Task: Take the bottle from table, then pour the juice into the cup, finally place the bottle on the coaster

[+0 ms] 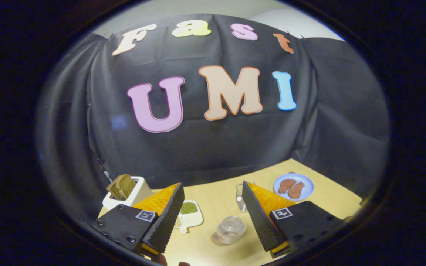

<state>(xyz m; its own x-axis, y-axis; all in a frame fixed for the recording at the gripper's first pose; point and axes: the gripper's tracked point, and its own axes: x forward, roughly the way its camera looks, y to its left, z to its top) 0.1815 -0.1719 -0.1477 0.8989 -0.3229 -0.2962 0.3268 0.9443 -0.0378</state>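
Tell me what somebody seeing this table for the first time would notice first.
Probably the open gripper, its two fingers spread wide above the wooden table with nothing between them. Low between the fingers sits a clear glass cup, and a clear bottle stands against the right-hand finger, partly hidden. Beyond that finger a blue plate holds two brown pieces; past the other finger stands a white toaster with toast.

Gripper (213,201) fingers spread wide over table (216,195), clear cup (231,229) between them, possibly bottle (240,199) beyond
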